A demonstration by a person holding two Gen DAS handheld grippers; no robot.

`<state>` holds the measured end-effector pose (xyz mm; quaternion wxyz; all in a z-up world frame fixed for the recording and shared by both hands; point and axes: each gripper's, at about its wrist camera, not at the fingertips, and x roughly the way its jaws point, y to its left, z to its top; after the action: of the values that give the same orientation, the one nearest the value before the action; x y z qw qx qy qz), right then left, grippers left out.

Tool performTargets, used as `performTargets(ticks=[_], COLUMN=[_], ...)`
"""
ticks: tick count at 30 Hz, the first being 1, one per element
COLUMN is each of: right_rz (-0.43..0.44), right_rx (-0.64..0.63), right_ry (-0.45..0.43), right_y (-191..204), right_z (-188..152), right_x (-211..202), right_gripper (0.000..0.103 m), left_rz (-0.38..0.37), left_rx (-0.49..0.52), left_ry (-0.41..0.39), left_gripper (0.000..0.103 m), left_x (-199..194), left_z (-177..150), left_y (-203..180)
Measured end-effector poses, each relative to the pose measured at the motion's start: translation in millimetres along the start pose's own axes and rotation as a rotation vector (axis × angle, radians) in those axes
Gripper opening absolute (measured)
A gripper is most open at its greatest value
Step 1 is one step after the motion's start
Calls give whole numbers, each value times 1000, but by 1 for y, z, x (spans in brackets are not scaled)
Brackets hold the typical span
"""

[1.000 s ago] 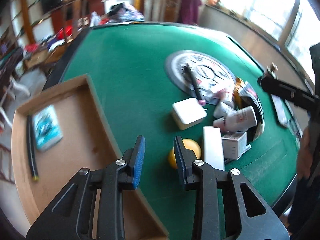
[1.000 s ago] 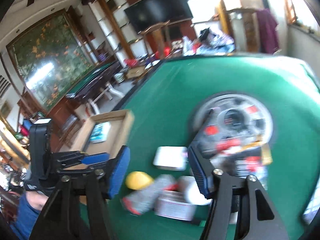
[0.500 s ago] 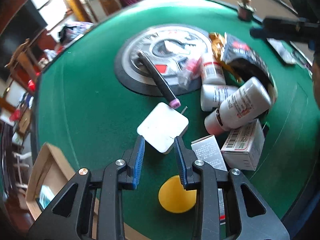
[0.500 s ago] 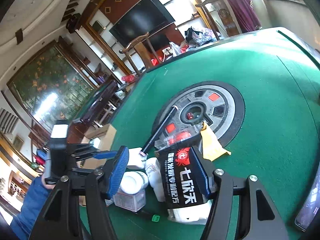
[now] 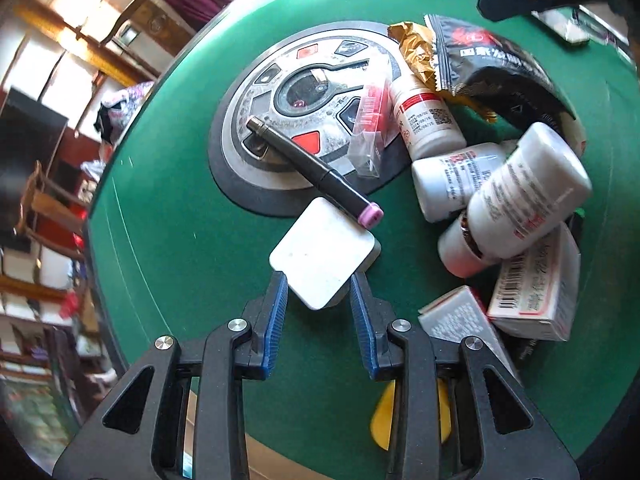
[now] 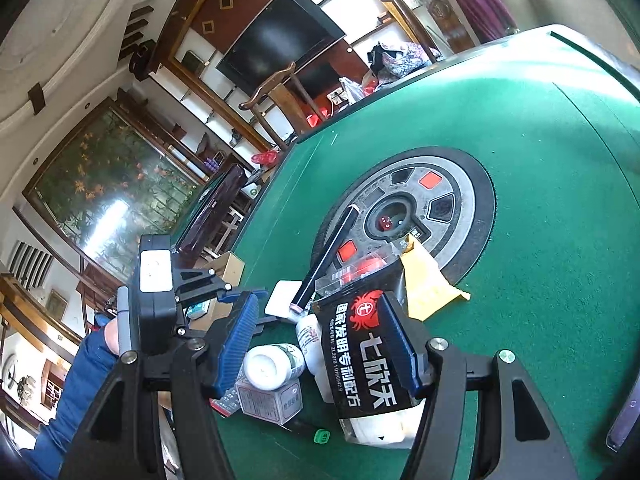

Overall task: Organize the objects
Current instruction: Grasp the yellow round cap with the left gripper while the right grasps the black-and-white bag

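In the left wrist view my left gripper [image 5: 318, 280] hangs over the green table [image 5: 160, 200], open a narrow way, with the near corner of a flat white square box [image 5: 324, 248] showing between its fingertips; the pads do not press on it. A black marker with a pink cap [image 5: 312, 168] lies from the round centre disc [image 5: 320, 80] onto the box's far edge. My right gripper [image 6: 318, 304] is open over a black pouch [image 6: 368, 360]. White bottles [image 5: 528, 196] and medicine cartons [image 5: 536, 288] are piled to the right.
A gold wrapper [image 5: 416, 48] and a clear packet with red inside [image 5: 370, 128] lie near the disc. A yellow round thing [image 5: 382, 420] is half hidden under my left gripper. A wooden tray [image 6: 230, 264] stands beyond the left gripper. A phone [image 5: 560, 26] lies far right.
My left gripper swung from beside the wooden tray to the pile, rolled, and came down over the white box. My right gripper dropped toward the black pouch. Neither took hold of anything.
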<state>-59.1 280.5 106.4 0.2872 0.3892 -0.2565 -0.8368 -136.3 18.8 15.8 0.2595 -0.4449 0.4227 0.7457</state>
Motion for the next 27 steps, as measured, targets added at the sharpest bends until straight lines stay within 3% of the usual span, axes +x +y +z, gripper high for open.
performTargets(ticks=[5, 9, 12, 15, 21, 23, 27], right_rz=[-6, -27, -54, -52, -48, -48, -53], right_rx=[6, 9, 3, 11, 18, 19, 10], right_ry=[2, -3, -11, -10, -12, -7, -13], right_y=[-3, -5, -4, -5, -8, -8, -5], right_z=[0, 0, 1, -1, 2, 2, 1], right_x=[1, -2, -5, -6, -7, -6, -9], right_gripper=[62, 62, 62, 62, 63, 63, 63], left_rz=[13, -24, -102, -122, -204, -213, -311], left_rx=[10, -97, -210, -258, -480, -543, -636], left_ry=[11, 36, 69, 40, 38, 39, 4], left_gripper=[33, 41, 41, 41, 45, 46, 45], left_x=[8, 17, 14, -8, -37, -35, -36], left_z=[8, 11, 0, -21, -73, -81, -84], left_y=[8, 16, 26, 27, 33, 32, 27])
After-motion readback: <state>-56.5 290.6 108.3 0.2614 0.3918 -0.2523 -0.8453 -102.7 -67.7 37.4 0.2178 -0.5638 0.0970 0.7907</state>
